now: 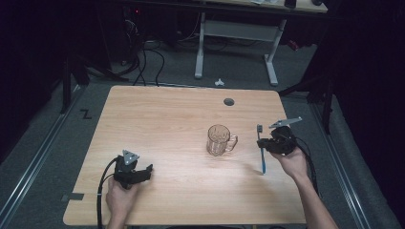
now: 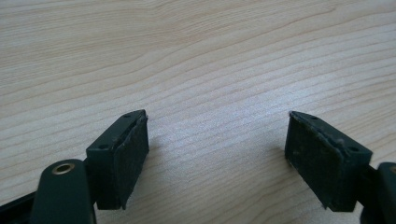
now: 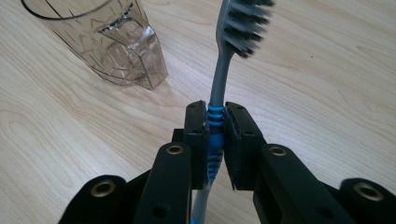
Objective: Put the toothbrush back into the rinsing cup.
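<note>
toothbrush (image 3: 219, 93) sits clamped at its blue grip in your right gripper (image 3: 215, 126), near the clear mug (image 1: 219, 140); your left gripper (image 2: 217, 154) rests low over the table (image 1: 167, 119), jaws wide apart.

Table (image 1: 181, 119) – pale matt wood grain; mug (image 1: 219, 140) – clear glossy faceted plastic; toothbrush (image 3: 219, 88) – ribbed blue grip.

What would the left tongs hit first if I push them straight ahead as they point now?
Probably nothing but the table. The left tongs stand open, with bare wood between and ahead of them in their own view. From above they point right, toward the mug, but seemingly passing nearer the person than it.
</note>
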